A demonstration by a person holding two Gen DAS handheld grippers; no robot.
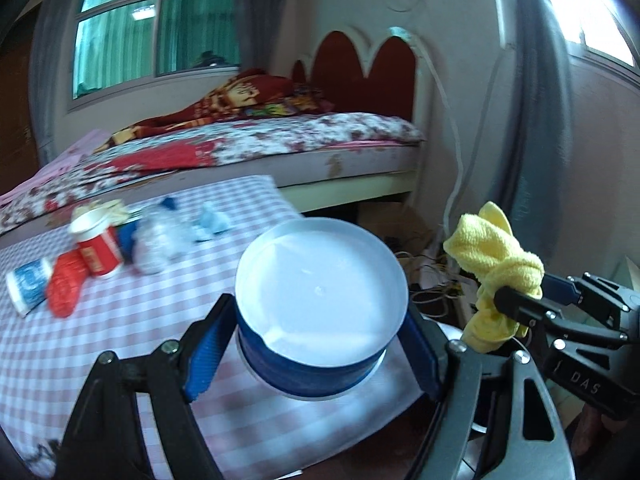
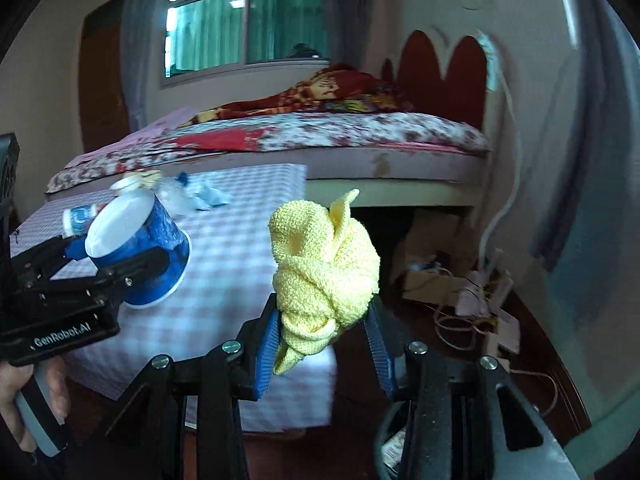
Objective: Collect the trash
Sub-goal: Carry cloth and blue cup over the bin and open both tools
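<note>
left hand-held gripper clamps blue cup past table edge

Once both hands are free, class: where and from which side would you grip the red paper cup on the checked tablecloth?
Grip the red paper cup across its side wall, a little below the white rim. It seems to stand tilted, mouth up, with a red wrapper close on one side and crumpled clear plastic on the other, so coming down from above, fingers front and back, probably suits best.
</note>
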